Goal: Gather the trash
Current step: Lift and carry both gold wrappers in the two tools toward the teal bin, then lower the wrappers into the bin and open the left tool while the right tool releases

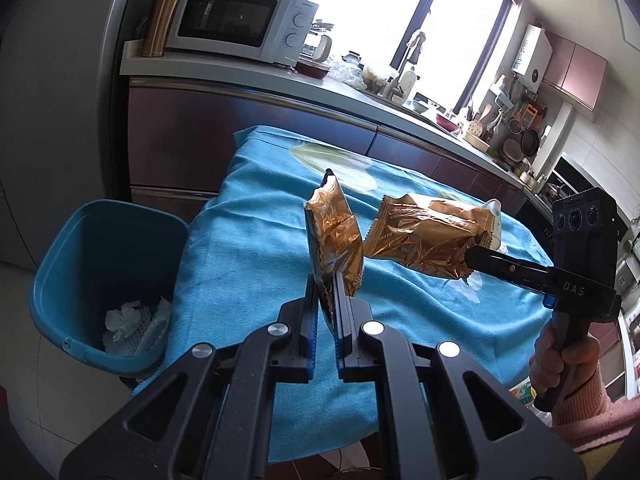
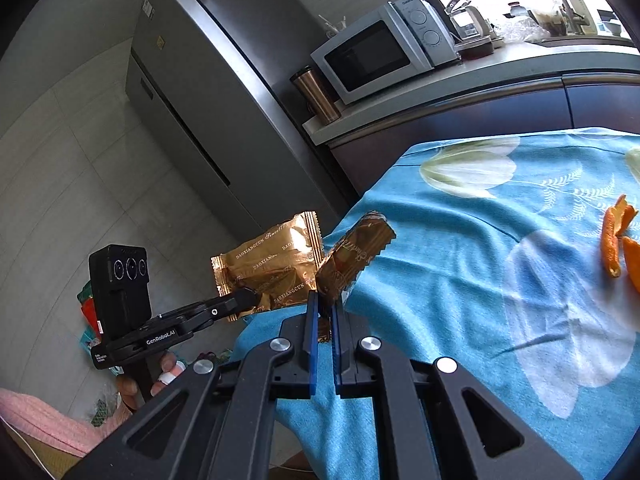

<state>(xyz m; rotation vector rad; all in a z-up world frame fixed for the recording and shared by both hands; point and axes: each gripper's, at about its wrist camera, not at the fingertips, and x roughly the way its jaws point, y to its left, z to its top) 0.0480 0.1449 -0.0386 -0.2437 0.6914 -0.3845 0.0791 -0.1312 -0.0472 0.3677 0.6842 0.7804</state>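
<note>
Above the blue tablecloth [image 1: 248, 240]:
Left gripper [image 1: 326, 280]: jaws clamping one gold wrapper [image 1: 334, 236], standing upright
Right gripper [image 2: 325, 300]: jaws pinching another gold wrapper [image 2: 356, 252]
Bin [image 1: 80, 248]: sitting at nine o'clock, holding crumpled paper [image 1: 124, 318]
Orange peel [image 2: 618, 236]: lying at three o'clock

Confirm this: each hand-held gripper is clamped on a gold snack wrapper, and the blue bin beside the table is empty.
Not quite. The blue bin is not empty: the left wrist view shows crumpled white paper lying at its bottom. The rest holds: the left hand-held gripper and the right hand-held gripper are each clamped on a gold snack wrapper.
</note>
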